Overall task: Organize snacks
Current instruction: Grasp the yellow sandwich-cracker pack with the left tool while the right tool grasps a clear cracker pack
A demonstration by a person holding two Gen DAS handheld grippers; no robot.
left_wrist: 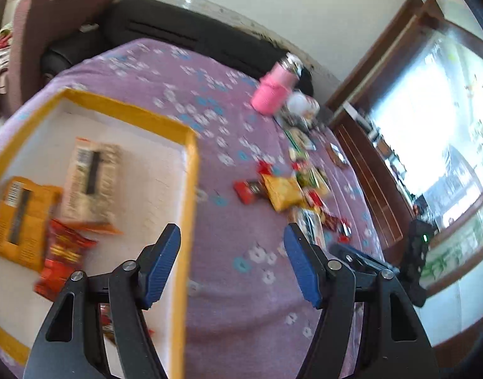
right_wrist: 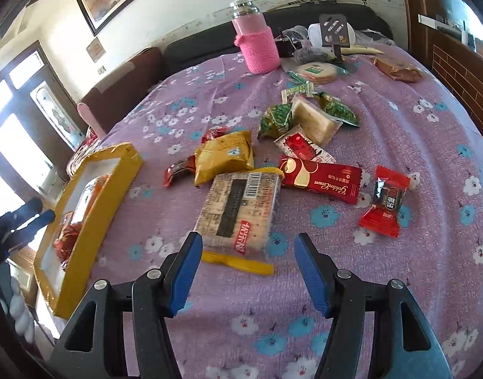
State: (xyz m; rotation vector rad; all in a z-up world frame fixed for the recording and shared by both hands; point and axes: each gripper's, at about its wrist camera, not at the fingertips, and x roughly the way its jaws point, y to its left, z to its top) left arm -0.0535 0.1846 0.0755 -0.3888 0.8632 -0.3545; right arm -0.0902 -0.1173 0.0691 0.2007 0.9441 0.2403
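Note:
A yellow-rimmed box lies on the purple flowered tablecloth; it also shows at the left of the right wrist view. Inside lie a cracker pack, an orange packet and a red packet. My left gripper is open and empty over the box's right rim. My right gripper is open and empty, just short of a clear cracker pack. Beyond it lie a yellow packet, a red GoldenCrown bar, a red candy and green packets.
A pink knitted bottle stands at the table's far side, with a round biscuit pack, a brown bag and a phone stand near it. A black sofa runs behind the table. A yellow strip lies by the cracker pack.

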